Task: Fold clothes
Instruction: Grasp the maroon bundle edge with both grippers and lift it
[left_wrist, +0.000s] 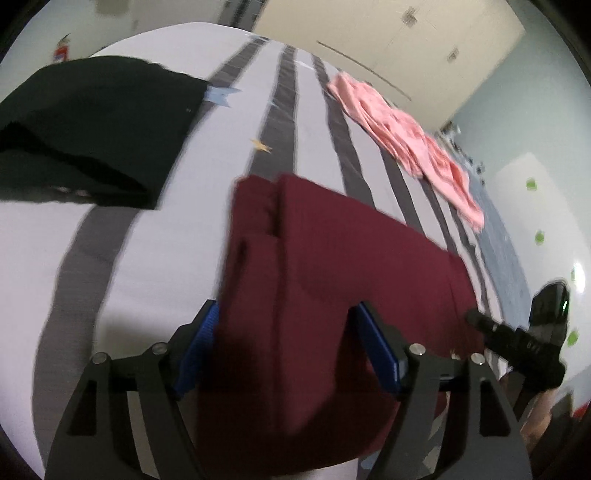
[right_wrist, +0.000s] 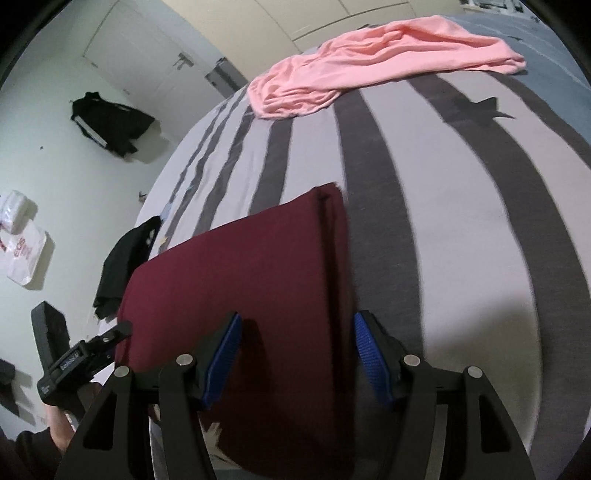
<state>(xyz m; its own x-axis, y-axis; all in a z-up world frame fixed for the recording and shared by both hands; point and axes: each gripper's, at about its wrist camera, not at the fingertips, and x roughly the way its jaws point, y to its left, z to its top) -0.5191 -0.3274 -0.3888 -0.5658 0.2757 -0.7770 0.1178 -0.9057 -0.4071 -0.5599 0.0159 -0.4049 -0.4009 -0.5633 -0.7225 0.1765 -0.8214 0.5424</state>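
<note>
A folded dark red garment (left_wrist: 332, 280) lies on the striped bed; it also shows in the right wrist view (right_wrist: 251, 280). My left gripper (left_wrist: 286, 314) is open, its blue-padded fingers (left_wrist: 376, 343) spread over the garment's near left part. My right gripper (right_wrist: 295, 325) is open over the garment's right edge, fingers (right_wrist: 369, 354) apart. Neither holds the cloth. The right gripper also shows at the right of the left wrist view (left_wrist: 517, 339), and the left gripper at the left of the right wrist view (right_wrist: 85, 354).
The bed (right_wrist: 461, 221) has a light cover with grey stripes. A crumpled pink garment (right_wrist: 369, 59) lies at the far side, also in the left wrist view (left_wrist: 402, 140). A folded black garment (left_wrist: 92, 125) lies left. A black bag (right_wrist: 110, 125) and a white bag (right_wrist: 26, 251) lie on the floor.
</note>
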